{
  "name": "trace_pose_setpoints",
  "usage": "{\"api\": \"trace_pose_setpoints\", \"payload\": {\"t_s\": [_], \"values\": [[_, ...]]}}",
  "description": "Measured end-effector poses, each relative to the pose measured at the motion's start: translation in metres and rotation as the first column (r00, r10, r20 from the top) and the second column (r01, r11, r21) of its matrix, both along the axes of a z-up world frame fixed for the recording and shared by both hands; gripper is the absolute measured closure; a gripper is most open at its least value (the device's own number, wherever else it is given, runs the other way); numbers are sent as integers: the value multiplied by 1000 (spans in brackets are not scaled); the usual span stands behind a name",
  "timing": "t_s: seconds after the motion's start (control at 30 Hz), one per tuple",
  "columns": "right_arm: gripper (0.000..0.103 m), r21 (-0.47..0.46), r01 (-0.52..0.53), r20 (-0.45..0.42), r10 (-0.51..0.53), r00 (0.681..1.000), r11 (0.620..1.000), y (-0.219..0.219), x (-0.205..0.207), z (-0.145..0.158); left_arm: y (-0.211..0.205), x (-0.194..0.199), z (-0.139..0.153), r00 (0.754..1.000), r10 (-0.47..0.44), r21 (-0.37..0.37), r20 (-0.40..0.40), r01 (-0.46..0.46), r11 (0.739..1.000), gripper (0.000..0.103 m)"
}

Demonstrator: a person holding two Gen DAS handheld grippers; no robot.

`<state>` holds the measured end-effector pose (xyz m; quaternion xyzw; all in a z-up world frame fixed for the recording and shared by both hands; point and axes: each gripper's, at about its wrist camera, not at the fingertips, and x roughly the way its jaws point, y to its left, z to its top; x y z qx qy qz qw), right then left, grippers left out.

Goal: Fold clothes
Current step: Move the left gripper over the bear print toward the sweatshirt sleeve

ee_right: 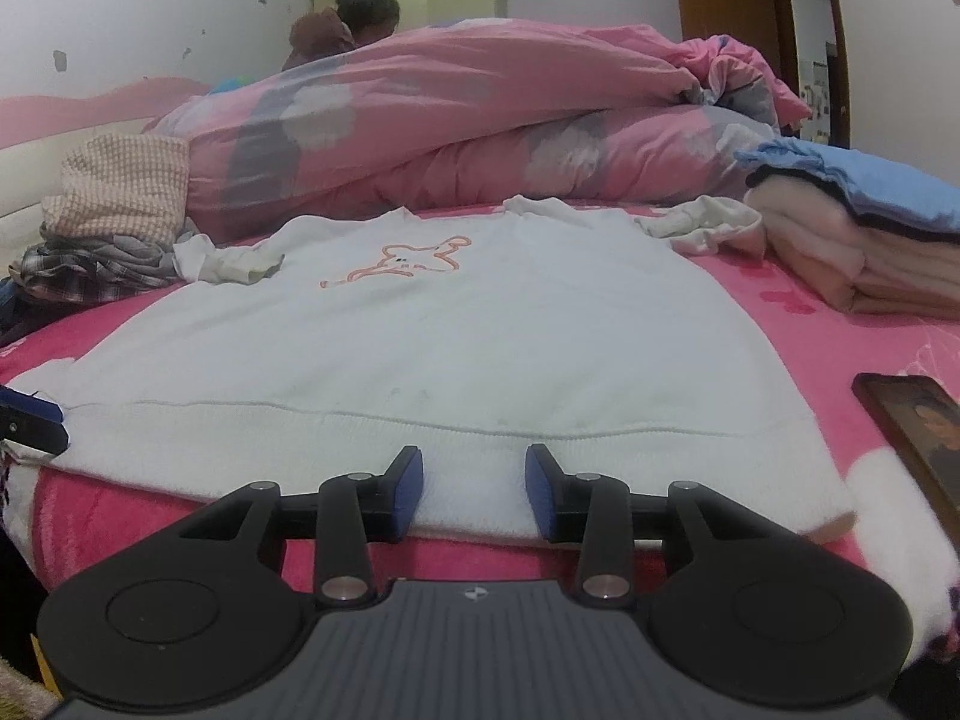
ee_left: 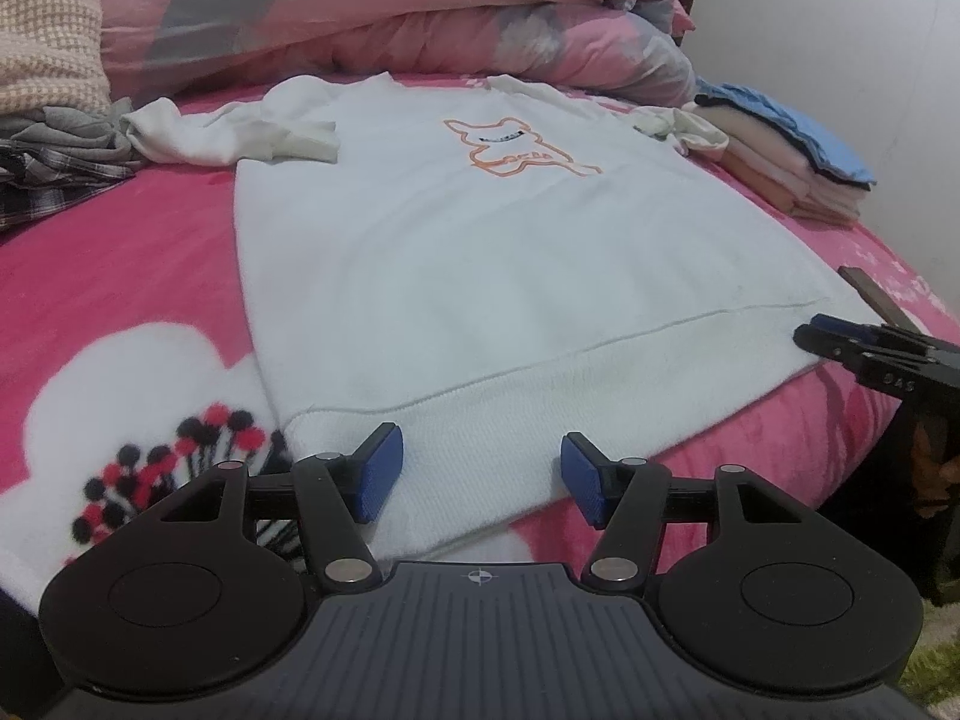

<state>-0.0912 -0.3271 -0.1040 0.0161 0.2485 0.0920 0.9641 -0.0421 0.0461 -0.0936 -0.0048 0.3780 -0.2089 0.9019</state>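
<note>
A white sweatshirt [ee_left: 480, 240] with an orange outline print lies flat, front up, on the pink bed blanket [ee_left: 120, 276]; its sleeves are bunched near the shoulders. My left gripper [ee_left: 480, 474] stands open over the left part of the ribbed hem, with cloth lying flat between the blue pads [ee_left: 381, 474]. The right gripper [ee_right: 473, 492] is open too, astride the hem [ee_right: 474, 480] nearer the right corner. Each gripper shows at the edge of the other's view: the right gripper [ee_left: 834, 345] and the left gripper [ee_right: 30, 420].
A folded stack [ee_right: 870, 252] of pink and beige cloth with a blue piece on top sits at the right. Unfolded plaid and grey clothes [ee_right: 90, 270] lie at the left. A rolled pink duvet [ee_right: 450, 132] fills the back, with a person behind it. A phone [ee_right: 912, 438] lies near the right edge.
</note>
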Motion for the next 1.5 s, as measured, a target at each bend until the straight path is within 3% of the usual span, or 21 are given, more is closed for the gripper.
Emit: {"api": "trace_pose_setpoints", "payload": {"t_s": [0.2,0.4,0.57,0.67,0.87,0.9,1.07,1.17,1.27,1.37,1.5], "values": [[63,-2,-12,-51,12,999,1000,-6,-4,24,16,-15,22,998,57,-2,25,-57,998,44],[63,-15,-100,16,100,995,995,19,39,45,29,9,49,992,66,-45,109,-62,997,44],[64,-18,-165,-27,164,986,986,50,81,28,11,58,54,980,31,58,199,-43,997,49],[65,-16,-166,-86,164,983,986,53,85,7,-2,95,48,977,-2,98,212,-20,995,61],[65,29,-161,-68,162,984,987,45,80,-2,-21,164,16,985,-68,170,157,41,985,83],[65,31,-161,-63,163,985,986,44,80,-3,-20,173,7,989,-56,185,140,29,982,88],[65,53,-164,-40,167,985,985,41,79,-6,21,201,-15,986,82,207,143,-110,972,90],[65,60,-166,-30,168,985,984,40,78,-7,54,220,-13,972,196,167,132,-217,962,86],[65,76,-169,-21,171,985,983,37,77,-9,71,233,-11,969,232,101,86,-240,965,84],[65,84,-171,-15,173,985,982,37,76,-10,59,219,10,965,207,117,161,-227,967,88],[65,80,-172,-5,173,985,982,38,74,-11,33,209,29,984,72,26,161,-78,997,87]]}}
